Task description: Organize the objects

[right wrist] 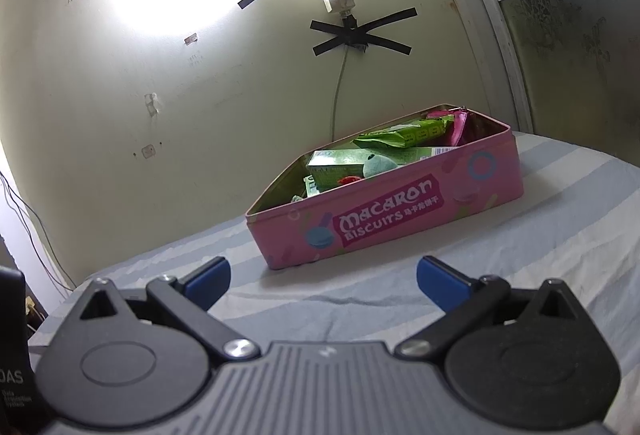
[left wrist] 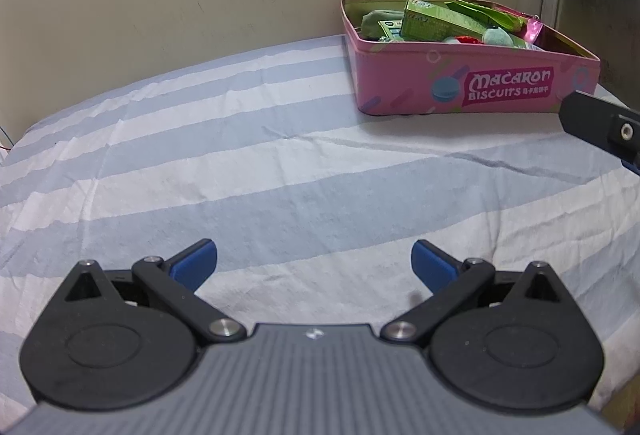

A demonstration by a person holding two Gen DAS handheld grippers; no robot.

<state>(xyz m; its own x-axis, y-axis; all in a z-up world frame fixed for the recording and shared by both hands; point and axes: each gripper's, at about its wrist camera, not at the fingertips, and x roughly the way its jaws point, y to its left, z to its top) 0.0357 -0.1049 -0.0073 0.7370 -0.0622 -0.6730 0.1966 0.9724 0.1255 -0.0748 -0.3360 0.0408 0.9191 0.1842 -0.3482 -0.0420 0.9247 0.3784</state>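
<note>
The pink metal biscuit tin (right wrist: 384, 211), without lid and full of green packets (right wrist: 404, 135), stands at the far right of the striped bed sheet (left wrist: 240, 163). The left gripper (left wrist: 315, 263) and the right gripper (right wrist: 323, 277) are both spread and hold nothing.

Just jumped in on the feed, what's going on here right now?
A tidy-up on a striped bedsheet. The pink Macaron Biscuits tin sits open near the wall, already holding green snack packets, a green box and a small plush toy. Neither claw is handling anything: the left claw is open over bare sheet, and the right claw is open, pointed at the tin but short of it. No loose items show on the sheet.
</note>
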